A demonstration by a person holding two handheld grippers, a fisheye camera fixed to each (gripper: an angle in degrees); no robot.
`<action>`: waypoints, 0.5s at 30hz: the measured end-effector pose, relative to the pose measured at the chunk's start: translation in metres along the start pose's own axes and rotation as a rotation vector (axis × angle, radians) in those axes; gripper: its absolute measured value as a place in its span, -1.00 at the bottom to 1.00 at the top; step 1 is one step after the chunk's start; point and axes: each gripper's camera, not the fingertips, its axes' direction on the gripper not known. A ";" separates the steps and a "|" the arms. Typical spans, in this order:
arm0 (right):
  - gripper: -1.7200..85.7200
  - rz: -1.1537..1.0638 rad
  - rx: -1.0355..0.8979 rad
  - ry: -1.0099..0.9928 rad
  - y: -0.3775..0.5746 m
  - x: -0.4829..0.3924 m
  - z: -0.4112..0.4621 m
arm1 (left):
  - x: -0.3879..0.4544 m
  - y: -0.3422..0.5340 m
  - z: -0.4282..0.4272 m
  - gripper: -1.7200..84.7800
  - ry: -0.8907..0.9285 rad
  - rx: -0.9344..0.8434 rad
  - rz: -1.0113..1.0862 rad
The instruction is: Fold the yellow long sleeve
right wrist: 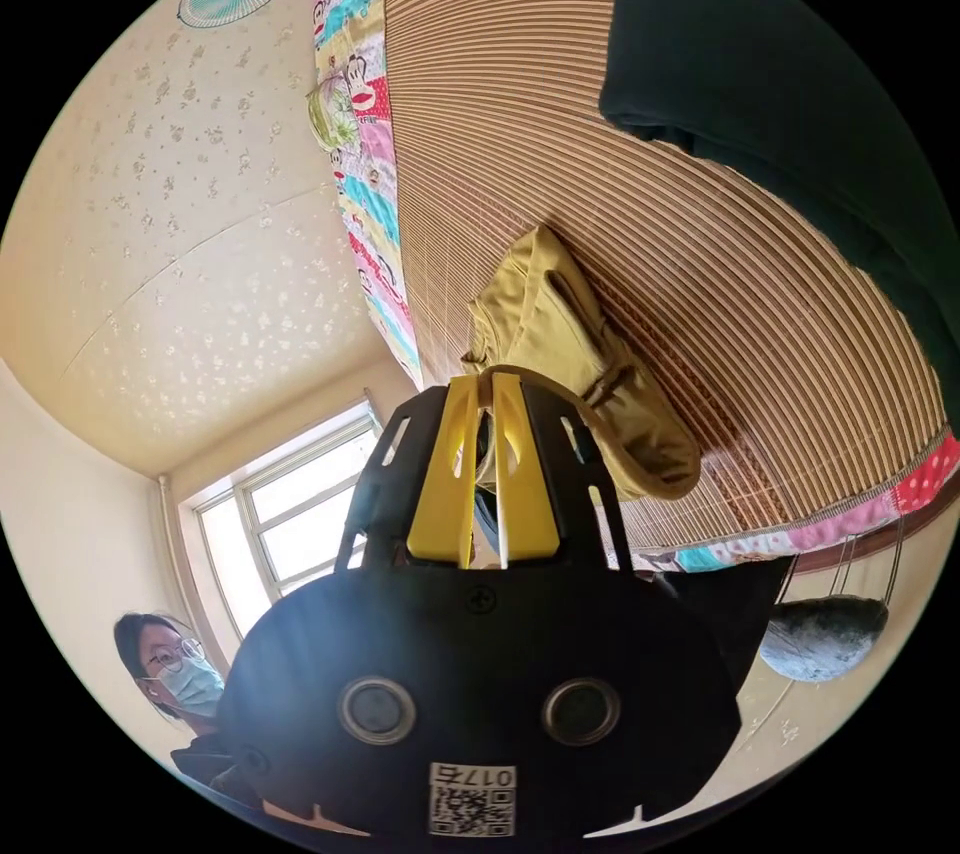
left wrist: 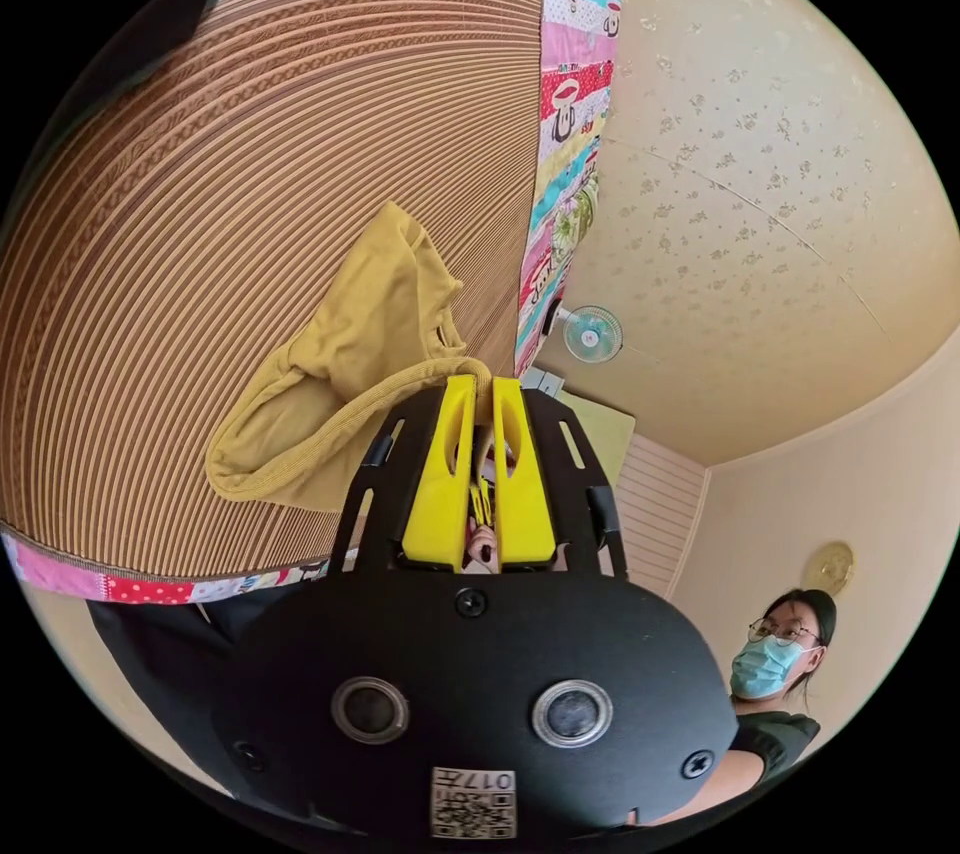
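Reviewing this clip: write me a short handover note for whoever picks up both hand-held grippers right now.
Left hand-held gripper: shut on the ribbed hem of the yellow long sleeve.
Right hand-held gripper: shut on another edge of the same garment.
The shirt is bunched, against the striped woven mat.
Done: both edges gripped. No neat fold shows yet.
Left: spread it flat on the mat, fold sleeves and body.

Striped mat (left wrist: pixel 250 194) edged by a patchwork quilt (left wrist: pixel 570 144); wall fan (left wrist: pixel 592 334); window (right wrist: pixel 290 504); dark garment (right wrist: pixel 780 94) on mat; masked person (left wrist: pixel 785 664).
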 end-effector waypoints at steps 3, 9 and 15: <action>-0.88 -0.011 0.001 -0.011 -0.032 -0.005 0.017 | 0.012 -0.024 0.016 -0.90 0.024 0.026 0.001; -0.89 0.003 0.019 0.022 -0.090 -0.002 0.048 | 0.031 -0.072 0.057 -0.88 -0.001 0.018 0.023; -0.90 0.013 0.210 -0.117 -0.115 0.026 0.048 | 0.030 -0.090 0.078 -0.76 0.009 0.113 0.061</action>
